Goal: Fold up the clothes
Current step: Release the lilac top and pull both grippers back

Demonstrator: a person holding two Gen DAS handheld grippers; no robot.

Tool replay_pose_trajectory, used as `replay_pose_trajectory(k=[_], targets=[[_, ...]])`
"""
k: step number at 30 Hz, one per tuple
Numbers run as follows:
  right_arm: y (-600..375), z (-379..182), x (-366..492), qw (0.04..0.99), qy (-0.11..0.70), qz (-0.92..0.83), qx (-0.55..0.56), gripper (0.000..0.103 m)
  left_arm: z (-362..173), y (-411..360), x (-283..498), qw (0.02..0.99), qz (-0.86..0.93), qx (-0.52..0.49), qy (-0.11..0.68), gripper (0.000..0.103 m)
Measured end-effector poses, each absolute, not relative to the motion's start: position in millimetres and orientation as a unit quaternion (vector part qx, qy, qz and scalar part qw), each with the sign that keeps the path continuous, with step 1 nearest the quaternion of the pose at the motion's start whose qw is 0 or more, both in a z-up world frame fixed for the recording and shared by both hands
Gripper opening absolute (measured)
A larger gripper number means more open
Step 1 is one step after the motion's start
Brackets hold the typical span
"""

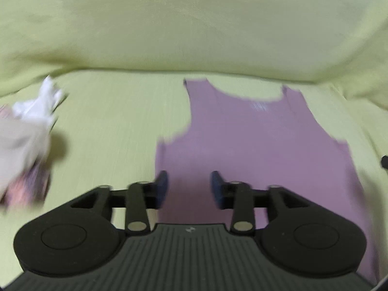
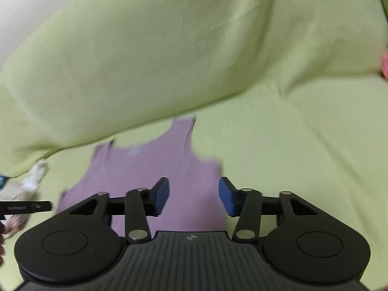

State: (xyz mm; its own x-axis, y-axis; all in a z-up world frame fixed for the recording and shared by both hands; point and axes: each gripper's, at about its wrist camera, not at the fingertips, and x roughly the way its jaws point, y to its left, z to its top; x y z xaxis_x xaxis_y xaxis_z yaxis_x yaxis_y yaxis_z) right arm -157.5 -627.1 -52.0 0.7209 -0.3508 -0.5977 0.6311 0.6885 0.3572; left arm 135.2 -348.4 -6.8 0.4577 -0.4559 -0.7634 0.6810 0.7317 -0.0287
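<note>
Hand-held gripper (image 1: 189, 189) open-jawed over tank top (image 1: 262, 140) edge

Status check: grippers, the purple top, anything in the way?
Left gripper and right gripper open, empty. Purple tank top flat, unfolded. Clothes pile off to its side.

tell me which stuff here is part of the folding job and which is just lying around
Part of the job:
- purple tank top, spread flat
- left gripper, jaws open, nothing between them
- right gripper, jaws open, nothing between them

Lying about:
- heap of white and patterned clothes, possibly next
- yellow-green cover
</note>
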Motion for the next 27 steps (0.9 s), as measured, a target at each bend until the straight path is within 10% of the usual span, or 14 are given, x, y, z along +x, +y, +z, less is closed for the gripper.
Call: replay_pose_trajectory(k=[8,27], targets=[[-510,-56,-236,0.869,0.273,-0.299,0.283,0.076,-42,-313,0,0.821,-0.318,0.167,0.444,0.056],[-406,-7,-308,0.891,0.268,-0.302,0.209,0.089,3,-228,-116,0.85,-0.326,0.167,0.378,0.073]])
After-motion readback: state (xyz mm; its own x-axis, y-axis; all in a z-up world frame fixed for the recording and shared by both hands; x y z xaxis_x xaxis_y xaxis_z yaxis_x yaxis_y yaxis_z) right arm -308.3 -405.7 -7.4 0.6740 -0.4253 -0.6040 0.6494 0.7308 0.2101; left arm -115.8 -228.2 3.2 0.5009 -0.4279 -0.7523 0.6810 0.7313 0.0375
